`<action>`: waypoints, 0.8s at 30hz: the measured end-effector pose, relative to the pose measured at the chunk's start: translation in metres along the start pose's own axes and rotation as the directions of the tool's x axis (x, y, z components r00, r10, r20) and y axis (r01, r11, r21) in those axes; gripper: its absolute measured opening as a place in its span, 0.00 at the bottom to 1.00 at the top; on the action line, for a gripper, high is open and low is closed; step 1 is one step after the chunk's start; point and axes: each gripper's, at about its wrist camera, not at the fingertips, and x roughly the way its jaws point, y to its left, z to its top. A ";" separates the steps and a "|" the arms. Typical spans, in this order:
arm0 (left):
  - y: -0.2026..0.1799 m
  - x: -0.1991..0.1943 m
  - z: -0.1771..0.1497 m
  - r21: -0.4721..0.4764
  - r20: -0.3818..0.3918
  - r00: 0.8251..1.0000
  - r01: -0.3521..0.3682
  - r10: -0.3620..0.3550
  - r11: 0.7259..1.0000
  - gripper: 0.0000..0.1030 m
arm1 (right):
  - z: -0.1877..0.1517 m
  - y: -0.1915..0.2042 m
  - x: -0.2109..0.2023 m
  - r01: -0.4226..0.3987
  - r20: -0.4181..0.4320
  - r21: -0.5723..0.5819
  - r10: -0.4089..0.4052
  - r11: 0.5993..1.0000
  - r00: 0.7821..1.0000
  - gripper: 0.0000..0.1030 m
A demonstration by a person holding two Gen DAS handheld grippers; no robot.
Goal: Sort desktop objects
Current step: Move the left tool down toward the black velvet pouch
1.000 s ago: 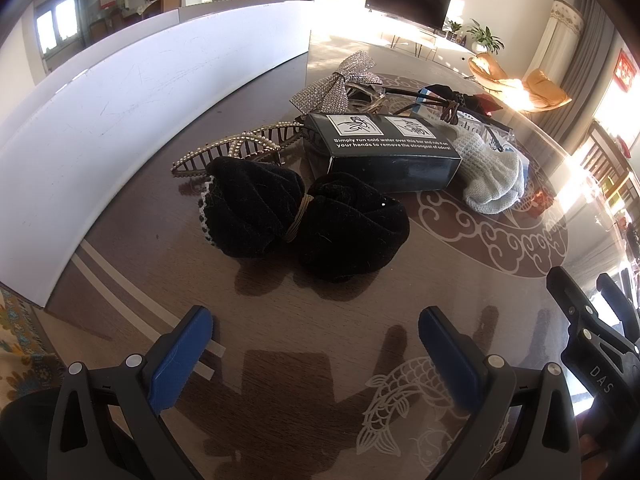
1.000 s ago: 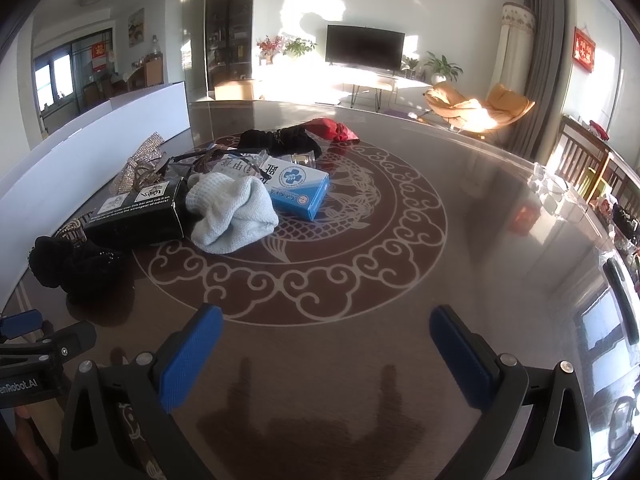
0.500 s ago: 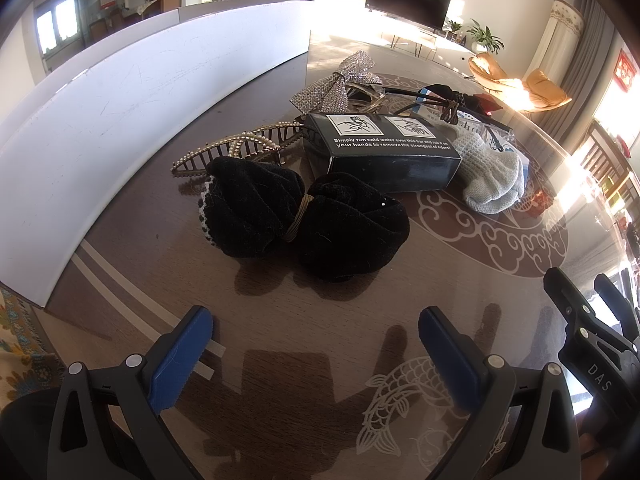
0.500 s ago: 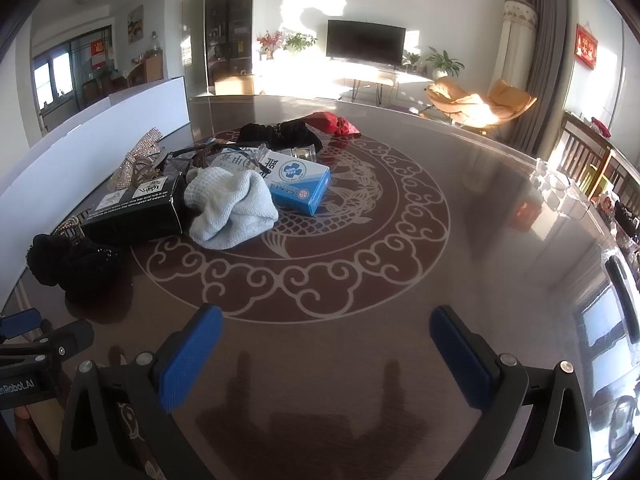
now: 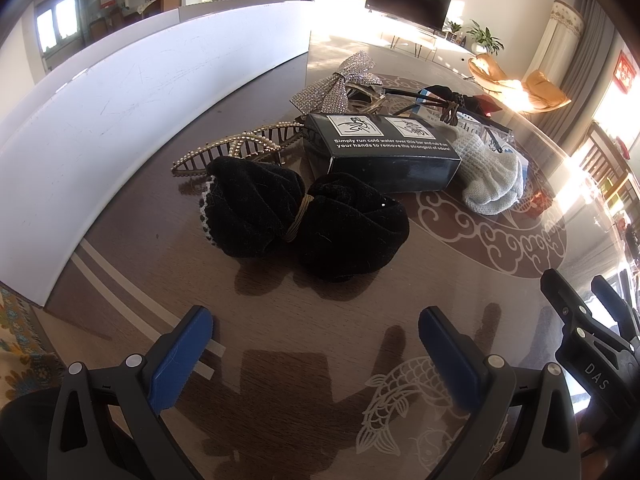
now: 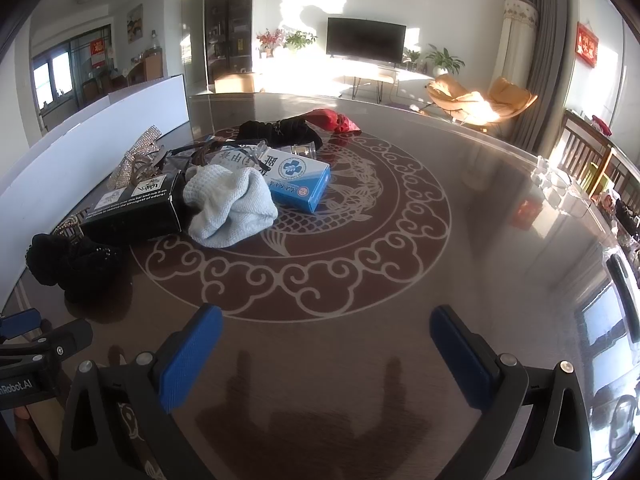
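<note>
A pile of objects lies on the dark table. A black velvet bow [image 5: 304, 220] [image 6: 72, 260] lies nearest, just ahead of my open, empty left gripper [image 5: 316, 340]. Behind it are a gold hair claw [image 5: 236, 148], a black box [image 5: 380, 152] [image 6: 136, 208], a rhinestone bow [image 5: 340, 84] [image 6: 136, 152], a pale knitted cloth [image 5: 492, 184] [image 6: 228, 208], and a blue and white box [image 6: 296, 176]. A black cloth [image 6: 280, 132] and a red cloth [image 6: 336, 120] lie farther back. My right gripper [image 6: 326, 344] is open and empty over bare table.
A white board [image 5: 120, 120] stands upright along the table's left side. The right gripper's body [image 5: 592, 344] shows at the left wrist view's right edge. Clear glassware [image 6: 560, 188] sits near the table's far right edge. Chairs stand beyond.
The right gripper has drifted slightly forward toward the pile. The left gripper and the objects have not moved.
</note>
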 end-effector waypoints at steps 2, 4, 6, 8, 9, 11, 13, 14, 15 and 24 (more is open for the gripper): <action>0.001 -0.001 0.000 -0.007 0.000 1.000 0.005 -0.005 1.000 1.00 | 0.000 0.000 0.001 0.002 -0.004 -0.002 -0.002 1.000 1.000 1.00; 0.002 -0.002 -0.001 -0.017 0.001 1.000 0.015 -0.015 1.000 1.00 | 0.000 0.001 0.004 0.004 -0.011 -0.003 -0.004 1.000 1.000 1.00; 0.002 -0.003 0.000 -0.024 0.003 1.000 0.023 -0.023 0.999 1.00 | 0.000 0.001 0.004 0.005 -0.013 0.000 -0.005 1.000 1.000 1.00; 0.002 -0.003 0.000 -0.027 0.003 1.000 0.026 -0.026 0.999 1.00 | 0.000 -0.001 0.004 0.004 -0.009 0.008 -0.004 1.000 1.000 1.00; 0.002 -0.003 0.000 -0.027 0.004 1.000 0.027 -0.027 0.999 1.00 | 0.000 -0.002 0.004 0.003 -0.008 0.014 -0.003 1.000 1.000 1.00; 0.002 -0.003 0.000 -0.029 0.004 1.000 0.021 -0.021 0.999 1.00 | 0.000 -0.005 0.004 -0.004 -0.008 0.030 0.004 1.000 1.000 1.00; 0.004 -0.004 0.000 -0.036 0.004 1.000 0.018 -0.018 0.999 1.00 | 0.000 -0.009 0.004 -0.013 -0.010 0.049 0.013 0.999 1.000 1.00; 0.005 -0.004 0.000 -0.042 0.005 1.000 0.018 -0.018 0.999 1.00 | 0.000 -0.011 0.005 -0.017 -0.013 0.060 0.018 0.998 1.000 1.00; 0.007 -0.004 0.000 -0.051 0.005 1.000 0.017 -0.017 0.999 1.00 | 0.000 -0.013 0.006 -0.021 -0.017 0.071 0.023 0.997 1.000 1.00; 0.029 -0.008 0.002 -0.151 0.027 0.996 0.084 -0.080 0.985 1.00 | 0.000 -0.025 0.011 -0.016 -0.047 0.135 0.023 0.991 0.999 1.00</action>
